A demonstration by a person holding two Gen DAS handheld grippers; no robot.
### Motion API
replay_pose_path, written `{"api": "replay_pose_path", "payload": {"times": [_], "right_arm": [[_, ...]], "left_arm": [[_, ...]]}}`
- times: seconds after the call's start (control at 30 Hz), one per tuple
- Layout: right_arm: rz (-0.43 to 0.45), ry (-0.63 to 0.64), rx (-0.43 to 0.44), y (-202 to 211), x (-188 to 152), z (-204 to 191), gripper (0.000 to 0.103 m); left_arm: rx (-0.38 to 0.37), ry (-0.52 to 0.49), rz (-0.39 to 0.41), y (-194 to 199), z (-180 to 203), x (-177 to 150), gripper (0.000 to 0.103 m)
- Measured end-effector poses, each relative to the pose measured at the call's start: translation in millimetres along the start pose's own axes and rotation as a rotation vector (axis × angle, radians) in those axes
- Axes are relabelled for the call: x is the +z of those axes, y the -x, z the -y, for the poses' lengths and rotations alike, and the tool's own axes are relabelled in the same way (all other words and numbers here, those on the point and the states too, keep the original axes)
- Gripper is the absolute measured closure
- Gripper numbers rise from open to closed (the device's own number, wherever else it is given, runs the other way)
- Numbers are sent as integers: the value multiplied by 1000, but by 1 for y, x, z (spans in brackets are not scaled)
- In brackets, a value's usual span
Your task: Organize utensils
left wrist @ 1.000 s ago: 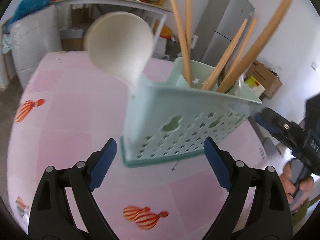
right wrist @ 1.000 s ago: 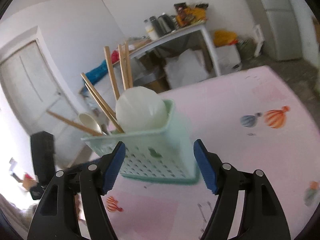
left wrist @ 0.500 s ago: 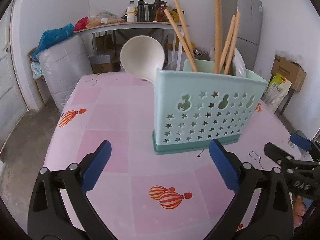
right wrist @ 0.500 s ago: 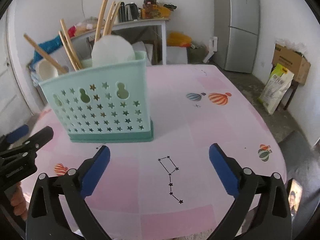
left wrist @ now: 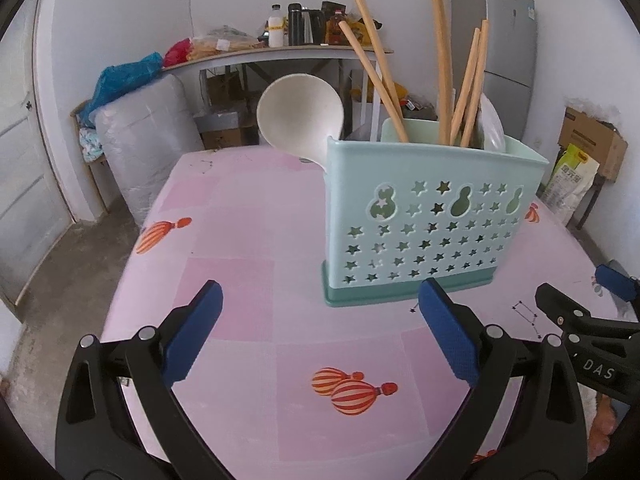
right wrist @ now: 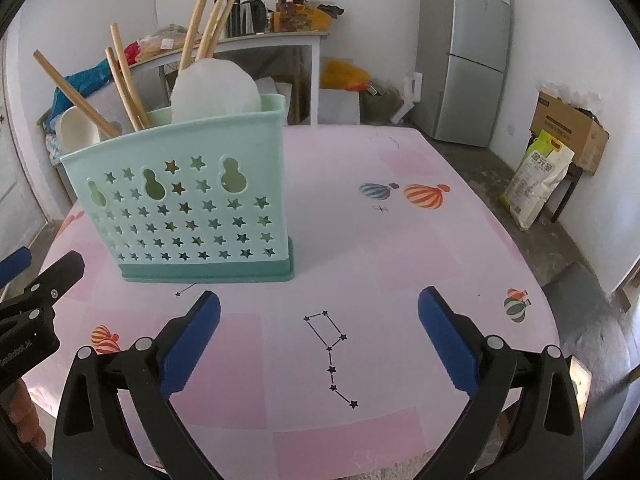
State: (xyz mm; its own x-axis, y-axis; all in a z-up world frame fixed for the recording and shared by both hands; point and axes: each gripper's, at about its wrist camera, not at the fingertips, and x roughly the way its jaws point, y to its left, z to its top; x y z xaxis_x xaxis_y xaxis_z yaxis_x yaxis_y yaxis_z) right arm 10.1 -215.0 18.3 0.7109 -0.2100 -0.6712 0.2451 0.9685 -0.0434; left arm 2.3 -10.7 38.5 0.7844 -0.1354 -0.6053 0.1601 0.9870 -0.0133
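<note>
Now both grippers, left [left wrist: 318,328] and right [right wrist: 319,330], hold jaws spread and empty, while the caddy [left wrist: 424,216] stands loaded on the bench [right wrist: 400,248], probably light, top-heavy, best gripped by its rim.

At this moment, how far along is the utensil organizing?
Looks essentially finished. Done: the wooden sticks and two white ladles stand in the mint holder, which sits upright on the pink table. In hand: nothing; left tongs and right tongs are both open and clear of it. Left: no loose utensils visible.
</note>
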Motion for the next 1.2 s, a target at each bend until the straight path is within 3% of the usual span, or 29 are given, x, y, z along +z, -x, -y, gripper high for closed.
{"api": "replay_pose_path", "payload": {"times": [0.2, 0.37, 0.47, 1.2], "right_arm": [[18, 39, -22, 4, 1, -8, 7], [37, 65, -63, 9, 3, -8, 7], [36, 55, -74, 11, 5, -3, 7], [16, 26, -62, 6, 10, 10, 7]], "left_arm": [[77, 27, -27, 0, -8, 2, 9], [205, 54, -3, 1, -20, 2, 9], [240, 47, -4, 1, -23, 3, 9], [259, 38, -99, -10, -25, 0, 9]]}}
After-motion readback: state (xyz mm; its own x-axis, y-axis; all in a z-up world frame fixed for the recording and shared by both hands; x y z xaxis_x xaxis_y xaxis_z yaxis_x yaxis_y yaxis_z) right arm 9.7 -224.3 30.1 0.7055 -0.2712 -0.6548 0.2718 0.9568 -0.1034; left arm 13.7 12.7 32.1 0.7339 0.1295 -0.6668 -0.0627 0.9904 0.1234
